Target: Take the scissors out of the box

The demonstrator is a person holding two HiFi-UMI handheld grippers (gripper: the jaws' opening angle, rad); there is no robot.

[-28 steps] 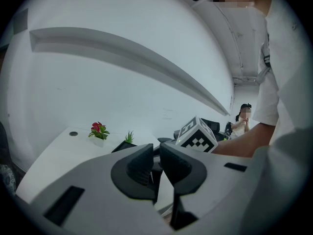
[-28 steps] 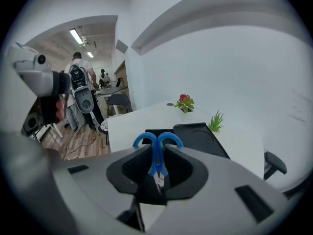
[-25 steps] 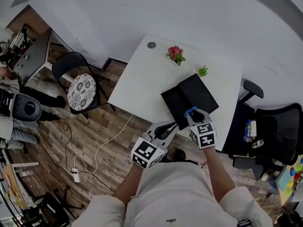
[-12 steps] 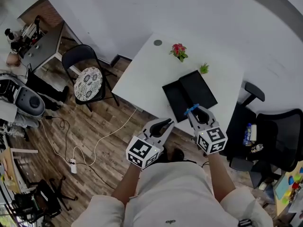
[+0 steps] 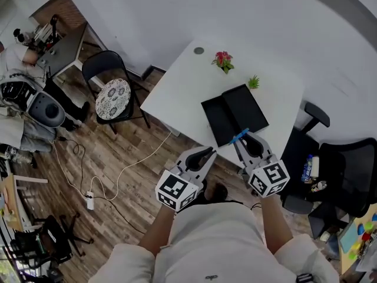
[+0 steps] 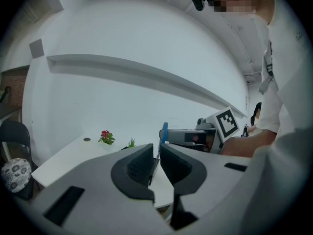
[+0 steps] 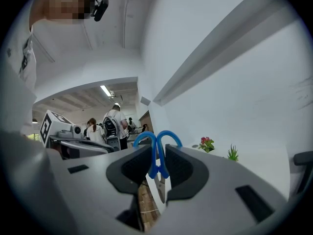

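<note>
An open black box (image 5: 234,112) lies on the white table (image 5: 177,90), with both halves flat. My right gripper (image 5: 242,139) hangs just off the table's near edge, in front of the box, shut on blue-handled scissors (image 5: 238,137). In the right gripper view the scissors (image 7: 156,153) stand between the pads with the handle loops up and the blades pointing down. My left gripper (image 5: 203,154) hovers beside it over the floor, left of the box. Its jaws are shut with nothing between them. From the left gripper view (image 6: 157,153) the blue scissors handle (image 6: 165,131) shows just beyond.
Red flowers (image 5: 222,60) and a small green plant (image 5: 253,83) stand behind the box. A chair with a patterned cushion (image 5: 112,99) is left of the table, a black office chair (image 5: 344,161) right. A white cable (image 5: 132,173) runs across the wooden floor. People stand far off (image 7: 115,126).
My right gripper has drawn back from the box toward the person, with the scissors still in it. The left gripper has barely shifted.
</note>
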